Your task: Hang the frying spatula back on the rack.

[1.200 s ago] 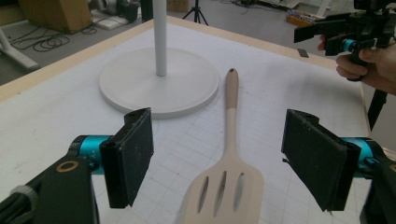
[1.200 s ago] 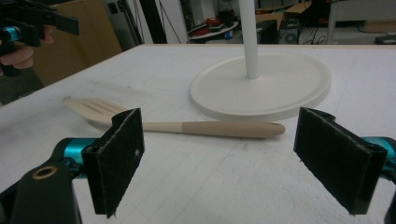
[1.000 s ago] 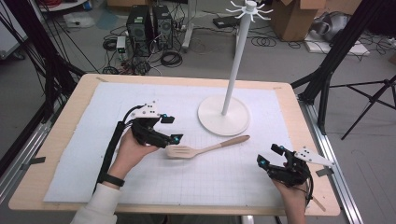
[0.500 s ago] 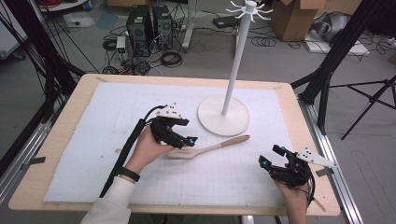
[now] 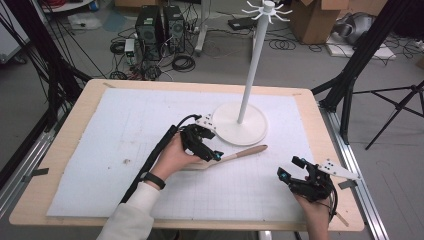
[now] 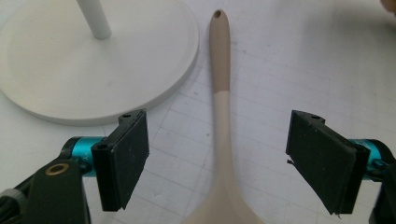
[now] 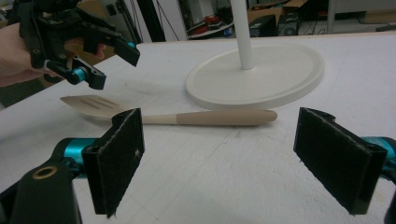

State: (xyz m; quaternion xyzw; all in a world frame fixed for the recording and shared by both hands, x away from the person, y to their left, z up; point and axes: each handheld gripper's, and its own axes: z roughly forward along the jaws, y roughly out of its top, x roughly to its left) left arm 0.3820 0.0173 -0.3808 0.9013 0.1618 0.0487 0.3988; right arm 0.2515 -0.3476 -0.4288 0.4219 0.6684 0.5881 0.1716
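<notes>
The slotted wooden spatula [image 6: 223, 140] lies flat on the table [image 5: 100, 150], just beside the stand base [image 6: 93, 60]. It is straddled by the left gripper [image 6: 217, 156], jaws apart; a closing off-centre could pivot the handle against the base. The right gripper [image 5: 300, 172] waits near, jaws apart.

The slotted spatula [image 7: 168, 115] looks like matt, smooth wood, its handle end a shade darker. The stand's round base [image 6: 93, 60] is smooth white with a slight sheen, like painted metal or plastic. The table cover [image 5: 120, 150] is matt white sheet over a pale wood tabletop [image 5: 60, 145]
</notes>
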